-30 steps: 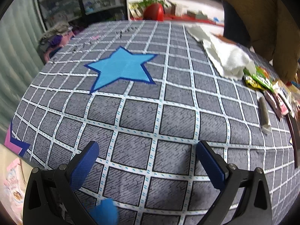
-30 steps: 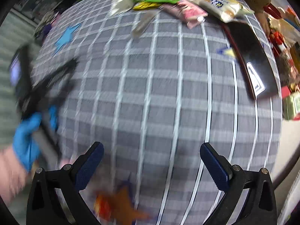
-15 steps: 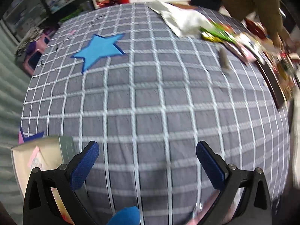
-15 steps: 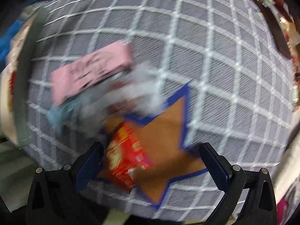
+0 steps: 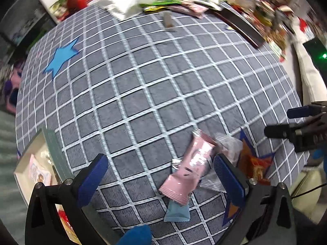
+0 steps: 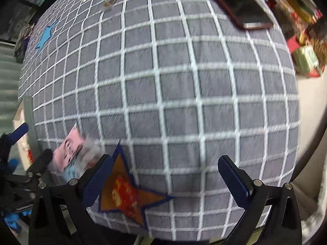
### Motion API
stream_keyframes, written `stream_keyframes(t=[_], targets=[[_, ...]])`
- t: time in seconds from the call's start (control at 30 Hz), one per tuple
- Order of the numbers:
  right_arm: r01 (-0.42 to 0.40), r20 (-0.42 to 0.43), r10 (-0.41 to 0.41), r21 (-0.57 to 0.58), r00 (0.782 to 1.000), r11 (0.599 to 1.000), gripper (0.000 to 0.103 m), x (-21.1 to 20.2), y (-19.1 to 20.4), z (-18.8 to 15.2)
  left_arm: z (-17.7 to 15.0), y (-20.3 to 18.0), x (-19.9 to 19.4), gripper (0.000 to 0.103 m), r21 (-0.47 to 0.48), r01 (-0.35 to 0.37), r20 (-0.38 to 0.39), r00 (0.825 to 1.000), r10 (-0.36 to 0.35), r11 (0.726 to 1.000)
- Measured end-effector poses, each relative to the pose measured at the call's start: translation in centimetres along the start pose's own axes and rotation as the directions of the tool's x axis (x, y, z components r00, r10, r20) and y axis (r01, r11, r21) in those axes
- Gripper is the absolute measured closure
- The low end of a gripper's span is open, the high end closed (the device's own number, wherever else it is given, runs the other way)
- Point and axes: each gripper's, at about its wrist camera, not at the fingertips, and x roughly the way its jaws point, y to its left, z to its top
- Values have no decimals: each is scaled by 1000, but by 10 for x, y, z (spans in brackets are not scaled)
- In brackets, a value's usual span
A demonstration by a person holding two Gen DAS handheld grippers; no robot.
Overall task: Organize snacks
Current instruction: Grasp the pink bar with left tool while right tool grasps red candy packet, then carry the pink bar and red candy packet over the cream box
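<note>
Hovering with jaws spread and empty, the left gripper [image 5: 157,179] and right gripper [image 6: 165,175] have barely started: one packet lies in the box [image 5: 30,163] at near left, while the pink pack [image 5: 189,169], blue pack [image 5: 176,212] and red pack [image 5: 255,168] wait nearby. Beneath is a grey checked cloth [image 5: 153,81]; its far edge is cluttered.

There's a little heap of snacks near the table's front edge. A pink packet [image 5: 189,169] lies flat and diagonal on top, covering most of a pale blue packet [image 5: 177,212]. A clear crinkly wrapper [image 5: 229,143] sits right beside the pink one, and a red snack bag [image 5: 256,168] lies on the orange star, touching the pile.
</note>
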Motion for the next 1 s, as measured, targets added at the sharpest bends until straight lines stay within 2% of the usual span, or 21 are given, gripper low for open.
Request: stream_keyframes(t=[0.13,0.23,0.3,0.4,0.47,0.5,0.57,0.6,0.63,0.7,0.8,0.87,0.9,1.0], targets=[[-4,-69,4,-3,998,1000,0,14,8,-42,3,-13,18,0,76,-21,-28,999,23,997],[11,-109,-5,47,994,999,0,29,11,-70,5,-13,36,0,98,-30,-63,997,37,995],[-16,-119,27,97,992,995,0,36,15,-90,6,-13,40,0,115,-28,-55,998,34,993],[-18,-115,31,116,993,993,0,50,31,-120,8,-12,42,0,116,-44,-55,997,51,992],[-16,-114,29,119,993,993,15,54,46,-120,8,-11,46,0,111,-53,-69,996,61,992],[-8,-120,23,119,992,993,19,55,56,-115,6,-12,47,0,119,-56,-80,995,66,991],[32,-117,-20,102,993,994,36,45,72,-105,7,-14,49,0,139,-61,-84,994,74,988],[53,-116,-44,82,992,995,59,43,78,-107,8,-19,47,2,162,-70,-71,994,82,984],[61,-112,-53,66,992,996,70,46,89,-100,8,-23,46,3,175,-74,-59,995,85,982],[17,-117,-7,85,993,996,70,46,89,-96,8,-37,42,6,198,-86,-37,995,95,976],[-25,-92,38,138,995,990,70,32,66,-104,10,-38,27,6,208,-100,15,995,99,973],[-66,-71,77,150,994,986,70,21,52,-108,6,-47,16,6,283,-117,71,992,101,952],[-73,-64,83,149,994,986,70,17,43,-106,4,-52,13,6,345,-131,99,990,103,929],[-86,-52,96,157,994,984,70,9,30,-110,-4,-68,14,6,536,-142,124,988,88,832]])
